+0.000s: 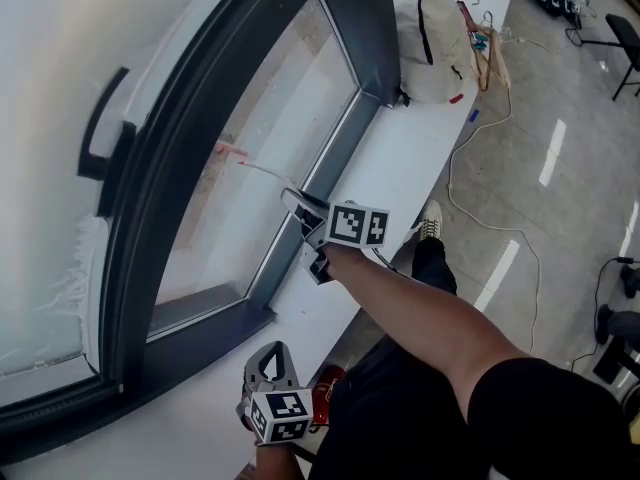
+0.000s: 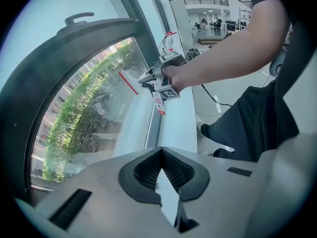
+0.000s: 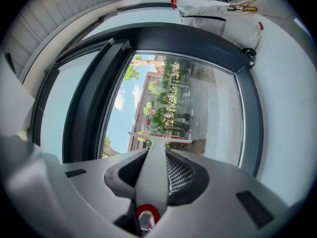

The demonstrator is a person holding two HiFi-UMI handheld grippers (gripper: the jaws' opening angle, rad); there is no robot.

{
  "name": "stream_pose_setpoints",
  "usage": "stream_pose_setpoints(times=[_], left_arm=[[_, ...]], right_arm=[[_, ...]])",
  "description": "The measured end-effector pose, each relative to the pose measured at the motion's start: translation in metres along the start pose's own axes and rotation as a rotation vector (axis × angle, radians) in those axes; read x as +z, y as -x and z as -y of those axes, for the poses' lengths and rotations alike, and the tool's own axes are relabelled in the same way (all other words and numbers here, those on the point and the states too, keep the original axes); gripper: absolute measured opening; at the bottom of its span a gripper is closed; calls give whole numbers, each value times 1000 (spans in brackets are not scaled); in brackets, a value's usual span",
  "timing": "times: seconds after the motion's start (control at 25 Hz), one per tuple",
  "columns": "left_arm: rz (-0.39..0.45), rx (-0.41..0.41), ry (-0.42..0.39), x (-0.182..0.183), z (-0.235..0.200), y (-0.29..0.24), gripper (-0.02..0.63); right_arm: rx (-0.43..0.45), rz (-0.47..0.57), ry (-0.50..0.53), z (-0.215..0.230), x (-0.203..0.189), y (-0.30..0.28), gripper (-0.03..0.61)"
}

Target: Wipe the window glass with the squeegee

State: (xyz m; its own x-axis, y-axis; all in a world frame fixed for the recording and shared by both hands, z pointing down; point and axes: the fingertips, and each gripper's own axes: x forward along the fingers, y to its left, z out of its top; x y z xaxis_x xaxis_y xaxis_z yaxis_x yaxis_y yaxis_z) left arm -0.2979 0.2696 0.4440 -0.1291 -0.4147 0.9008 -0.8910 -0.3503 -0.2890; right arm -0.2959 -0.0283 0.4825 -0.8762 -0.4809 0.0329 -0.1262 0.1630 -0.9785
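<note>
The squeegee (image 1: pixel 262 170) has a thin white handle and a red-edged blade (image 1: pixel 230 151) that lies against the window glass (image 1: pixel 275 118). My right gripper (image 1: pixel 297 204) is shut on the handle's end, just in front of the lower right part of the pane. In the right gripper view the handle (image 3: pixel 152 165) runs out between the jaws to the blade (image 3: pixel 159 138) on the glass (image 3: pixel 203 103). My left gripper (image 1: pixel 270 365) hangs low over the white sill, shut and holding nothing; the left gripper view shows its jaw tips meeting (image 2: pixel 159 153) and the squeegee blade (image 2: pixel 128 82) farther off.
A dark window frame (image 1: pixel 345 128) surrounds the pane, with a black handle (image 1: pixel 98 128) on the left sash. A white bag (image 1: pixel 440 38) and hangers lie on the sill (image 1: pixel 395 163) at the far end. Cables cross the floor (image 1: pixel 500 228); a shoe (image 1: pixel 430 223) is below.
</note>
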Motion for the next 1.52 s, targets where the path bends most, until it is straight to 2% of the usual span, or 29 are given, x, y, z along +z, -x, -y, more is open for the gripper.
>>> stream_pose_setpoints(times=[0.48, 0.92, 1.16, 1.52], left_arm=[[-2, -7, -3, 4, 3, -1, 0], [-11, -34, -26, 27, 7, -13, 0], [-5, -65, -54, 63, 10, -33, 0], [-11, -114, -102, 121, 15, -64, 0]], right_arm=[[-7, -38, 0, 2, -16, -2, 87], [4, -17, -3, 8, 11, 8, 87], [-22, 78, -15, 36, 75, 27, 87], [-66, 299, -54, 91, 217, 38, 87]])
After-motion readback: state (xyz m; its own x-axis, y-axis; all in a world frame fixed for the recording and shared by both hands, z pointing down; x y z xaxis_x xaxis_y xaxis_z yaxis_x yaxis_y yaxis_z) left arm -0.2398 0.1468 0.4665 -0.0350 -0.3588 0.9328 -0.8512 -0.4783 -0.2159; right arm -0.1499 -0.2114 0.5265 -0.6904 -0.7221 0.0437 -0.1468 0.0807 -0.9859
